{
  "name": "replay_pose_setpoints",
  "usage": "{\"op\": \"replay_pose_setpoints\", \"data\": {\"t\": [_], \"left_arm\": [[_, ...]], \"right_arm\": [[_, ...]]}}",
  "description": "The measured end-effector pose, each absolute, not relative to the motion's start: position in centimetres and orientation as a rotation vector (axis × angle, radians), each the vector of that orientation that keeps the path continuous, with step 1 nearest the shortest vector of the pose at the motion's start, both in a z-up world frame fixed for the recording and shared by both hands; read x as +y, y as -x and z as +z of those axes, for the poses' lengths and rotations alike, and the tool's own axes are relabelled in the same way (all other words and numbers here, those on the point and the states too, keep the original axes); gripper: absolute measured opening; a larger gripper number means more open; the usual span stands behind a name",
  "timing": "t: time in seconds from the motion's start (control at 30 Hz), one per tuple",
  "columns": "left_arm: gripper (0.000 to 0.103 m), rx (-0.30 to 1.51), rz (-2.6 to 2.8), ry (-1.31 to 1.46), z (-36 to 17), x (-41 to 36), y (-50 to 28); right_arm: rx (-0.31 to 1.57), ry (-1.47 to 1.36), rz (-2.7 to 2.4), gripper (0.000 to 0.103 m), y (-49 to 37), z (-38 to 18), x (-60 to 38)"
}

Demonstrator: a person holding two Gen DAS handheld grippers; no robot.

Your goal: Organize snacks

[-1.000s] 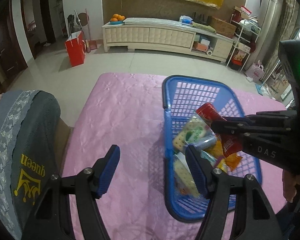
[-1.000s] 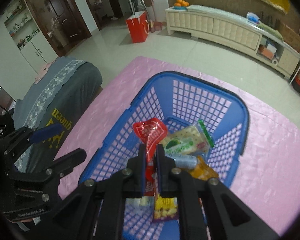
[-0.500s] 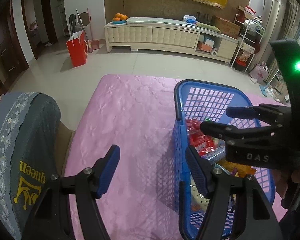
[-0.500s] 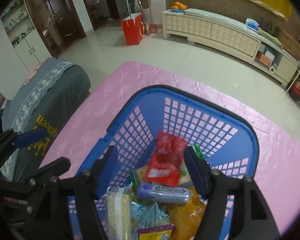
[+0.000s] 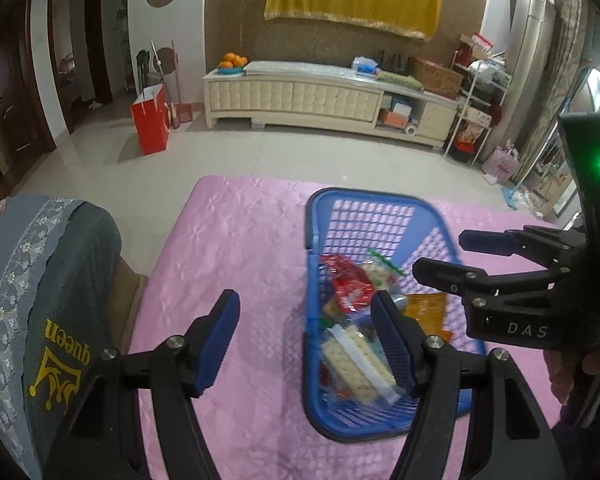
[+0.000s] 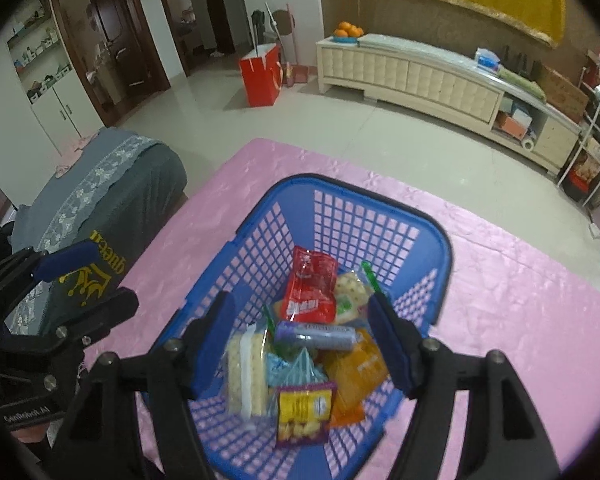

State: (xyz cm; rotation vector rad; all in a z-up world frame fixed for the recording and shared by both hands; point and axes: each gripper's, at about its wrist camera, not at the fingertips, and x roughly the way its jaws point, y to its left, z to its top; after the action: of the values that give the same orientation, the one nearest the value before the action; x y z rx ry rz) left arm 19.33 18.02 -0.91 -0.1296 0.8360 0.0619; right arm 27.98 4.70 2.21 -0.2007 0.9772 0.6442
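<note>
Released from the right gripper, the red snack packet that was pinched between closed fingers a second ago now lies in the blue plastic basket, toward its far end, on top of the other snacks. Both of that gripper's blue-padded fingers now stand wide apart above the basket with nothing between them.

Around the red packet lie a pale cracker pack with green trim just beside it on the right, a purple-wrapped roll lying crosswise below it, an orange bag at the near right, a long pack of cream crackers along the near left wall, and a yellow-and-purple bag nearest the camera. Some packets are blurred.

The basket sits on a pink quilted tablecloth, closer to the table's far edge and right of its middle in the left wrist view.

The left gripper hangs over the cloth at the basket's near left wall, fingers apart and empty; one finger is over bare cloth, the other in front of the basket.

Off the table's left edge is a chair draped in grey fabric printed with "queen". Beyond the table are a tiled floor, a red paper bag and a cream cabinet with oranges on it.
</note>
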Motion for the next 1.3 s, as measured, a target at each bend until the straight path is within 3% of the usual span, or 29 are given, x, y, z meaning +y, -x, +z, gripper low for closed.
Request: {"op": "replay_pose_setpoints", "data": {"t": [0.27, 0.67, 0.97, 1.0, 1.03, 1.07, 1.17, 1.23, 1.3], "left_arm": [[0.066, 0.738, 0.021, 0.147, 3.2, 15.1, -14.8], [0.066, 0.533, -0.016, 0.177, 6.3, 10.3, -6.6], [0.066, 0.349, -0.003, 0.051, 7.4, 5.4, -0.1], [0.070, 0.346, -0.011, 0.046, 7.4, 5.0, 0.5], [0.083, 0.342, -0.010, 0.038, 7.3, 4.6, 0.8], [0.088, 0.334, -0.007, 0.026, 7.3, 4.3, 1.2], [0.091, 0.326, -0.001, 0.005, 7.1, 3.5, 2.2], [0.103, 0.334, -0.001, -0.001, 6.6, 3.2, 2.5], [0.103, 0.339, -0.013, 0.002, 6.3, 3.1, 2.7]], "right_arm": [[0.887, 0.160, 0.622, 0.073, -23.8, 6.4, 1.2], [0.660, 0.118, 0.496, 0.084, -14.7, 10.2, -5.2], [0.536, 0.099, 0.415, 0.094, -9.1, 10.5, -8.1], [0.517, 0.094, 0.409, 0.098, -8.3, 10.6, -8.5], [0.501, 0.095, 0.400, 0.101, -7.7, 10.6, -8.8], [0.489, 0.101, 0.394, 0.103, -7.1, 10.5, -9.0], [0.468, 0.114, 0.375, 0.103, -5.6, 10.4, -9.4], [0.463, 0.110, 0.360, 0.103, -4.9, 10.1, -9.6], [0.464, 0.109, 0.337, 0.103, -4.2, 9.6, -9.8]]}}
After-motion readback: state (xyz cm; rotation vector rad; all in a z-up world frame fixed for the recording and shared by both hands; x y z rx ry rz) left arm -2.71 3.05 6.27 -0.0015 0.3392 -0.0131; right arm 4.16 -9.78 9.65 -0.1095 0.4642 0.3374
